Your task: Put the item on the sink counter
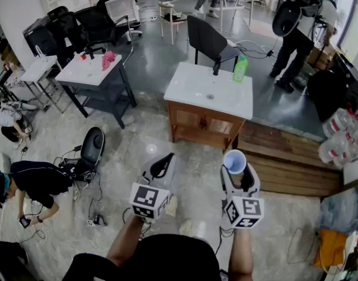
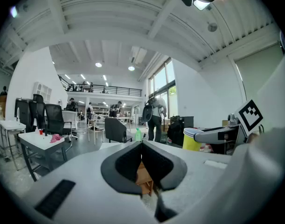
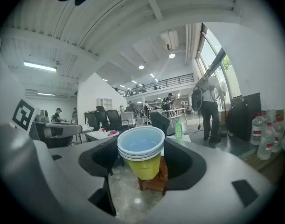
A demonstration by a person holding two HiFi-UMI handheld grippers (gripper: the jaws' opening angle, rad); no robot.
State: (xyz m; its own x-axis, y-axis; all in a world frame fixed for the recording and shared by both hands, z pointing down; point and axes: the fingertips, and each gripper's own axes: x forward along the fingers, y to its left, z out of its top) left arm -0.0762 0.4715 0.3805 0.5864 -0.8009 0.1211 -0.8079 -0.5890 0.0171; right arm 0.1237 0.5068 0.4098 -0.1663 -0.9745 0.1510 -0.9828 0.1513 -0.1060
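Note:
A yellow cup with a white rim and blue inside stands upright between the jaws of my right gripper, which is shut on it and holds it above the floor. The right gripper view shows the same cup filling the gap of the right gripper. My left gripper hangs beside it, shut and empty; in its own view the left gripper has its jaws together. Ahead stands the sink counter, a white top on a wooden cabinet, with a black faucet and a green bottle.
A wooden step lies right of the cabinet. A grey table with a pink cloth stands at the left, a black chair behind the sink. One person crouches on the floor at left; another stands far right. Water bottles lie at right.

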